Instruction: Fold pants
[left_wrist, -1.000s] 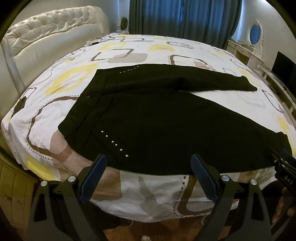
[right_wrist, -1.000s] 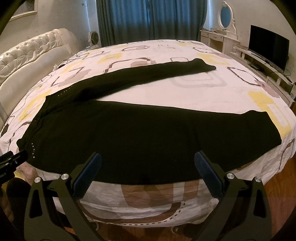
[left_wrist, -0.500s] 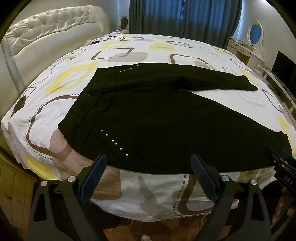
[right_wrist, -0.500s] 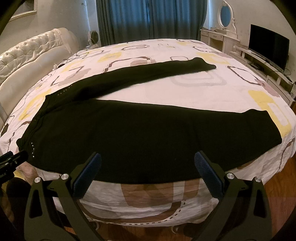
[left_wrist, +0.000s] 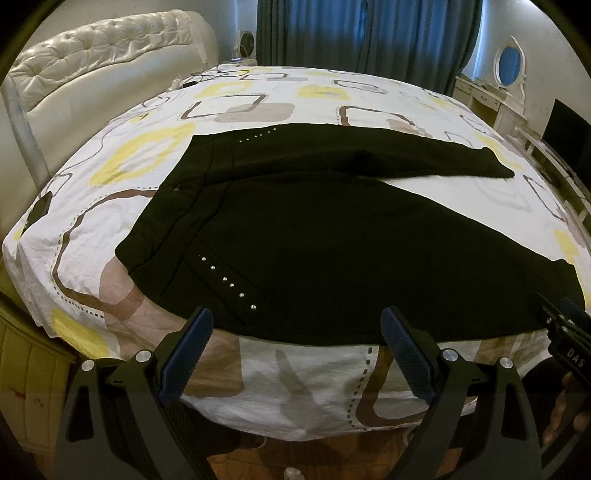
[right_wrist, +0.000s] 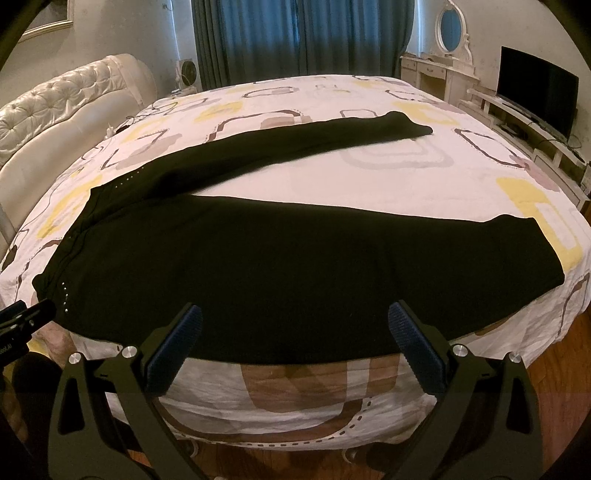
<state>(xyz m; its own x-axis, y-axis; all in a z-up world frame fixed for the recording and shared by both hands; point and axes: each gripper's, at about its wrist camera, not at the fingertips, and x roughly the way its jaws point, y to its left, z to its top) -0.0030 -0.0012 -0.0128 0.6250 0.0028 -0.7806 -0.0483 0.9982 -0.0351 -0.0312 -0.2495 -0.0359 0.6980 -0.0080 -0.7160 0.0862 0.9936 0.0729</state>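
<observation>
A pair of black pants (left_wrist: 332, 236) lies spread flat on a bed (left_wrist: 303, 384) covered with a white sheet printed in yellow, brown and grey squares. The waistband sits toward the tufted cream headboard (left_wrist: 96, 62), the near leg runs along the bed's front edge, and the far leg (right_wrist: 295, 147) angles away across the mattress, so the legs open in a V with bare sheet between them. A row of small silver studs (left_wrist: 225, 278) marks the near hip.

The left gripper (left_wrist: 295, 332) hovers off the bed's front edge near the hip, its blue-padded fingers (left_wrist: 188, 350) spread wide and holding nothing. The right gripper (right_wrist: 293, 328) hangs over the same edge in front of the near leg, its fingers (right_wrist: 415, 350) likewise wide apart and empty. Nothing lies between either gripper and the fabric.

Blue curtains (right_wrist: 295, 37) hang behind the bed, with a small fan (right_wrist: 188, 72) beside them. The left wrist view shows the headboard close up, a second row of studs on the far hip, and the other gripper's black body at its right edge with fingertips of a hand (left_wrist: 565, 410) under it. The right wrist view alone shows the near cuff (right_wrist: 543, 254) in full, a white dressing table with an oval mirror (right_wrist: 452, 29), a dark television (right_wrist: 535, 92) on a low white unit, and wooden floor (right_wrist: 561, 369).
</observation>
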